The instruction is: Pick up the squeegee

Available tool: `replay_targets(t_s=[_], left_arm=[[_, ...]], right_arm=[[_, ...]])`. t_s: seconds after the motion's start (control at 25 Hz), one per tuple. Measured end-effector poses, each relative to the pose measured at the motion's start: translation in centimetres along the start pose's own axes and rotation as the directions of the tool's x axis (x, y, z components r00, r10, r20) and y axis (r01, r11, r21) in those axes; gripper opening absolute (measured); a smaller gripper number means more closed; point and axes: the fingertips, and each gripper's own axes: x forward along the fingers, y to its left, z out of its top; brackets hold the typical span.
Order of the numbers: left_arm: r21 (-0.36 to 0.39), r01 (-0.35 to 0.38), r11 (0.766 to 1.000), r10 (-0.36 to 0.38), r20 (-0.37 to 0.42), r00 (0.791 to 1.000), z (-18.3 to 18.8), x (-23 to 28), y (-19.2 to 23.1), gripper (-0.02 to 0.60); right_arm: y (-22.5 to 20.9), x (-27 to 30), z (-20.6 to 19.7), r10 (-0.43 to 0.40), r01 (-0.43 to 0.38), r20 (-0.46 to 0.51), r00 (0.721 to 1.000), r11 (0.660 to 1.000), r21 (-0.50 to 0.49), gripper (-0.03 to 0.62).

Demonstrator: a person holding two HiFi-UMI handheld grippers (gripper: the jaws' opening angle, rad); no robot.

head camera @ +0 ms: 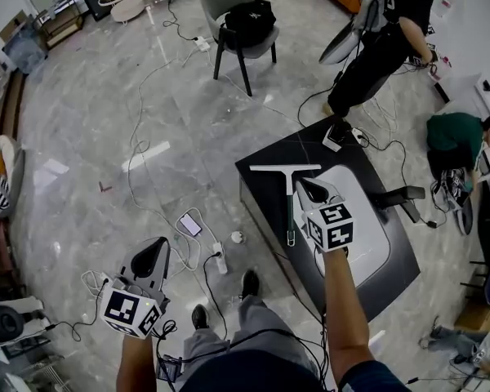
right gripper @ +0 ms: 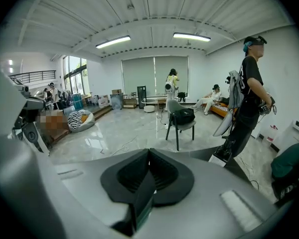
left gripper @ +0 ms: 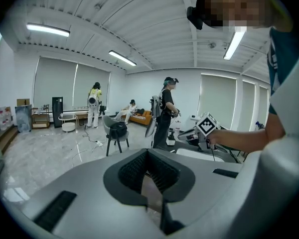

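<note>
The squeegee (head camera: 289,188) lies flat on the black low table (head camera: 265,188), with its white blade across the far end and its green handle running toward me. My right gripper (head camera: 306,186) hovers just right of the handle, its jaws shut and nothing seen between them. The right gripper view shows the closed tips (right gripper: 149,151), and the body hides the squeegee. My left gripper (head camera: 158,246) hangs over the floor well left of the table, also shut (left gripper: 148,152) and empty.
A white board (head camera: 367,231) covers the table's right half. On the floor between the grippers lie a phone (head camera: 189,224), a power strip (head camera: 220,260) and cables. A chair with a black bag (head camera: 243,31) and a standing person (head camera: 384,39) are beyond the table.
</note>
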Motion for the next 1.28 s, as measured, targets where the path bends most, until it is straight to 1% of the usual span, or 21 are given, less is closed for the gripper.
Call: replay_targets(t_s=[0.08,0.28,0.56,1.08,1.28], left_arm=[[-0.007,-0.002,1.0,0.002,-0.013,1.0,-0.7,0.6,0.0,0.006],[-0.033,-0.006,0.999,0.004,-0.043,0.999,-2.5,1.8,-0.1,0.006],[-0.049,-0.022,0.999,0.018,-0.075,0.997,-4.6,2.6,0.3,0.006],[-0.093,-0.037,0.995,0.025,-0.129,0.991,-8.4,4.3,0.9,0.006],[-0.102,-0.042,0.994,0.028,-0.139,0.99,-9.4,4.6,1.0,0.006]], right_arm=[[-0.6,1.0,-0.9,0.003,-0.003,-0.015,1.0,1.0,0.008,0.03],[-1.9,3.3,-3.3,0.01,-0.009,-0.054,0.998,1.0,0.025,0.042],[-3.2,6.4,-7.0,0.007,-0.001,-0.109,0.994,0.998,0.057,0.086],[-4.7,11.3,-12.7,0.009,0.014,-0.214,0.977,0.994,0.104,0.182],[-4.7,12.5,-14.3,0.018,0.013,-0.24,0.971,0.992,0.128,0.193]])
